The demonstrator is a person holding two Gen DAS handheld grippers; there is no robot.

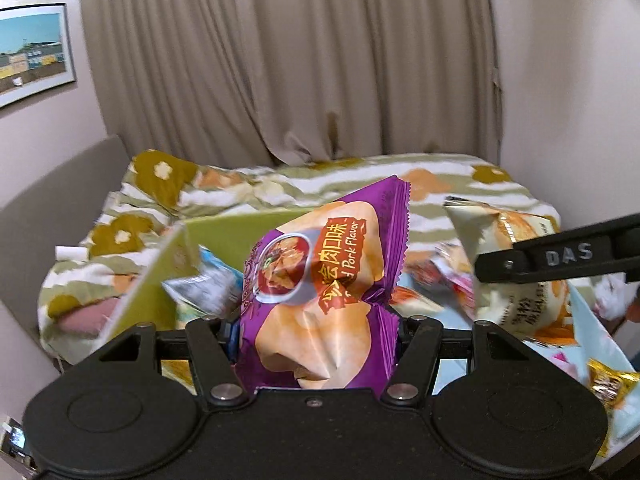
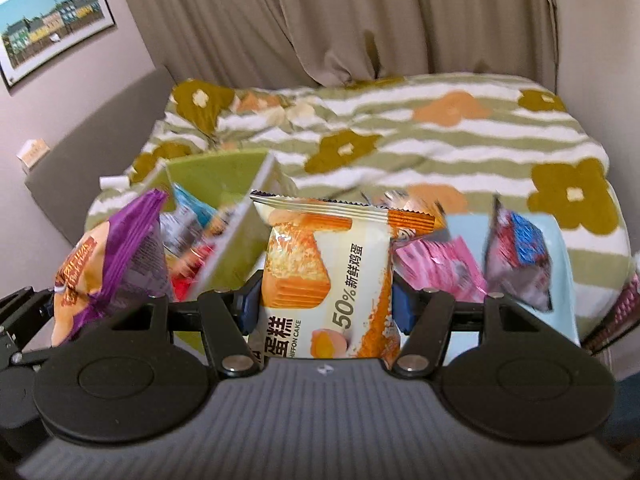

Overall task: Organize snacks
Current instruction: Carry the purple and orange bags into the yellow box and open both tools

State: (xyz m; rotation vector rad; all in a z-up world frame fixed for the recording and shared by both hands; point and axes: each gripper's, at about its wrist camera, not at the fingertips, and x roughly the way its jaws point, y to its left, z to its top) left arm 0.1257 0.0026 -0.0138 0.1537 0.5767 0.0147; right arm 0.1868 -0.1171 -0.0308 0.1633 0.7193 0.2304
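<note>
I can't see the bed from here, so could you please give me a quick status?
Left tongs clamped on purple pork-flavour packet. Right tongs clamped on chiffon cake packet. Both clear above green box; nothing blocking.

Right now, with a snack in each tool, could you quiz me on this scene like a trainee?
1. True or false: the left tool holds the purple pork-flavour packet.
2. What cake does the packet in the right tool name?
3. Which colour is the box behind the packets: A red, B green, C black?

Key: 1 true; 2 chiffon cake; 3 B.
</note>
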